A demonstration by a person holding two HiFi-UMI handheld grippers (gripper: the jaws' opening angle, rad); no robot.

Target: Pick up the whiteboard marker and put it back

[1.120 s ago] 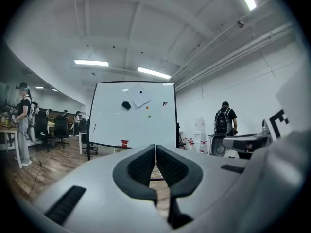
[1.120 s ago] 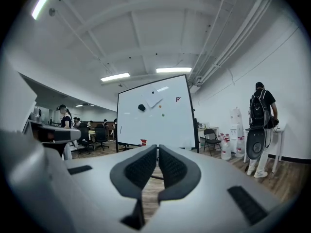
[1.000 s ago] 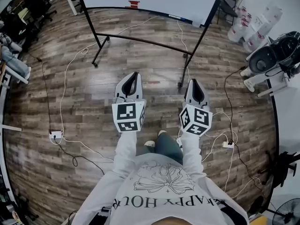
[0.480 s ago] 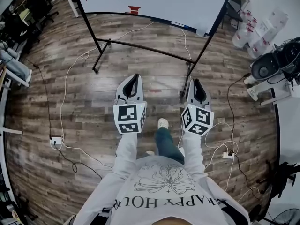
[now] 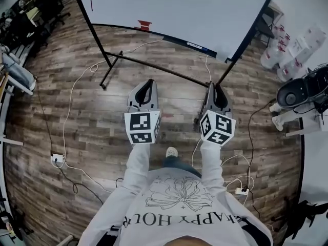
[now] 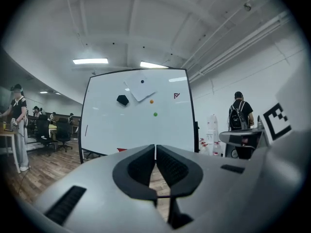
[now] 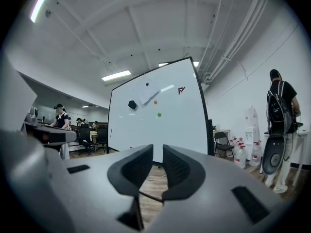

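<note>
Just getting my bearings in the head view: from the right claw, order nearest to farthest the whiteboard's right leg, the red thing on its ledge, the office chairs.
From the right claw, just opening with nothing between its jaws:
1. the whiteboard's right leg, just ahead of it.
2. the red thing, farther ahead, to the left.
3. the office chairs, far top-left corner.

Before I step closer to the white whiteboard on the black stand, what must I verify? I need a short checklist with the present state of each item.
1. Left gripper empty: ok, jaws together, nothing between.
2. Right gripper ready: ok, jaws slightly apart, just been opening, nothing between.
3. White whiteboard on black stand within reach: not ok, it stands apart ahead.
4. Marker found: cannot tell; a slim thing lies on the board's ledge.
5. Wooden floor free: not ok, white cables lie across it.
</note>
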